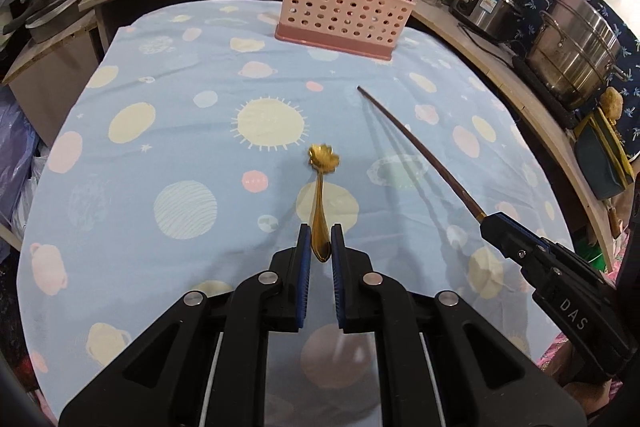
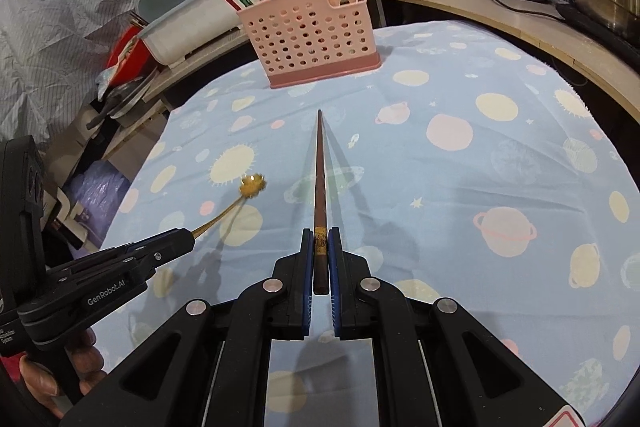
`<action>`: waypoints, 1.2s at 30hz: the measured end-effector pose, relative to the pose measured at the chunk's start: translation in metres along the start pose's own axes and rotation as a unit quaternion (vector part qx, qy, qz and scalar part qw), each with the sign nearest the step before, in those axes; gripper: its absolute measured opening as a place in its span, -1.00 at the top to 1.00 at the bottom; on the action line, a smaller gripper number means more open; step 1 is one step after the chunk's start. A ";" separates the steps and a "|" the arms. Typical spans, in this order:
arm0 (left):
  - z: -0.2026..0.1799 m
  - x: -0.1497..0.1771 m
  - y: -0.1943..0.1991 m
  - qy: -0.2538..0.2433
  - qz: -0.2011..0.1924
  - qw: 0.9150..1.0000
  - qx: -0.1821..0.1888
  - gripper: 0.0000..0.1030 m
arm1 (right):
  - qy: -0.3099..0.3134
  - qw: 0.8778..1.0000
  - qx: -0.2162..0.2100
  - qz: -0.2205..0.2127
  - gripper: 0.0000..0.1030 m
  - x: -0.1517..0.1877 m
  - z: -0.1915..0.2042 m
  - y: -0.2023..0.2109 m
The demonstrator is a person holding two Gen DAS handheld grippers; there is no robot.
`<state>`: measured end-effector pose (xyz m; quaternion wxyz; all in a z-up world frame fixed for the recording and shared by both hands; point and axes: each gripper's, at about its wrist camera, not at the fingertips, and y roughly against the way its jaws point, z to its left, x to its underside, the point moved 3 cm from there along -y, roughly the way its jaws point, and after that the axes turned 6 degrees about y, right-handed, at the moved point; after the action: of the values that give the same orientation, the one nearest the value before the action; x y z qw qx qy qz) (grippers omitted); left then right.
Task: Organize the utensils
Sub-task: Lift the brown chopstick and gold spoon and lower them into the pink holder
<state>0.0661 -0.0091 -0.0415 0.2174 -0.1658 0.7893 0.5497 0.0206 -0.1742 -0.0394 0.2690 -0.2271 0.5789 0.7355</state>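
Planet-print cloth (image 1: 168,131), flower-bowled gold spoon (image 1: 322,187); dark chopstick (image 2: 320,187)

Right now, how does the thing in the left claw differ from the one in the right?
The left claw holds a gold spoon, short, shiny, with a flower-shaped bowl. The right claw holds a chopstick, dark brown, long, straight and tapering to a plain tip. Both are pinched near one end, point toward the pink basket, and sit lifted above the cloth.
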 end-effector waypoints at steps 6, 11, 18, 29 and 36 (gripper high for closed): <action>-0.006 -0.016 0.024 -0.002 -0.031 0.999 0.008 0.98 | -0.004 1.000 -0.003 -0.029 0.86 -0.013 0.001 0.024; -0.011 -0.030 0.040 -0.006 -0.055 0.998 0.010 0.99 | -0.009 0.998 -0.010 -0.056 0.86 -0.029 0.003 0.043; -0.019 -0.053 0.062 -0.012 -0.078 0.997 0.007 0.99 | -0.008 0.996 -0.022 -0.084 0.86 -0.057 0.011 0.065; -0.040 -0.103 0.099 -0.029 -0.128 0.991 0.017 0.99 | -0.003 0.990 -0.034 -0.135 0.86 -0.107 0.018 0.089; -0.051 -0.137 0.112 -0.036 -0.157 0.987 0.015 0.99 | 0.000 0.984 -0.025 -0.176 0.86 -0.145 0.012 0.103</action>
<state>0.1184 -0.0157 0.1351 0.3318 -0.2640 0.7533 0.5028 0.0613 -0.2011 0.1319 0.3879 -0.3324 0.5114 0.6910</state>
